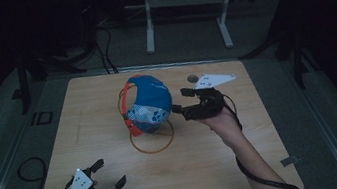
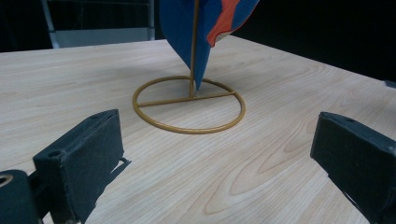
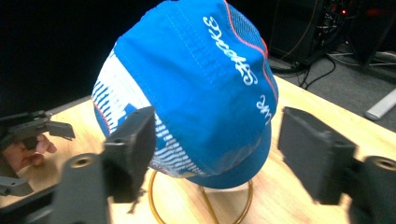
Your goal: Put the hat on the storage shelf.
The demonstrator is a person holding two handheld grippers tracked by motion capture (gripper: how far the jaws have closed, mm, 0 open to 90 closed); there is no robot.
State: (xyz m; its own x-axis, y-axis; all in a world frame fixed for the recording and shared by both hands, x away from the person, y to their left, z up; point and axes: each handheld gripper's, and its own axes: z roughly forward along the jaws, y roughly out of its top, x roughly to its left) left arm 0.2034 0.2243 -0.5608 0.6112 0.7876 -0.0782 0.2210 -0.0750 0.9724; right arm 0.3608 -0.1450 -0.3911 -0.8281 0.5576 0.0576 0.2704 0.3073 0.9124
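Blue cap (image 1: 150, 105) sits on gold wire stand (image 1: 152, 140) on worktop (image 1: 246, 153). Right gripper (image 1: 178, 101) beside cap, fingers open, empty. Left gripper (image 1: 109, 173) well apart, fingers open, empty.

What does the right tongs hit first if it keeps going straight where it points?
Most likely the blue cap on its gold wire stand: the open right tongs frames it dead ahead. The remaining gap is hard to judge.
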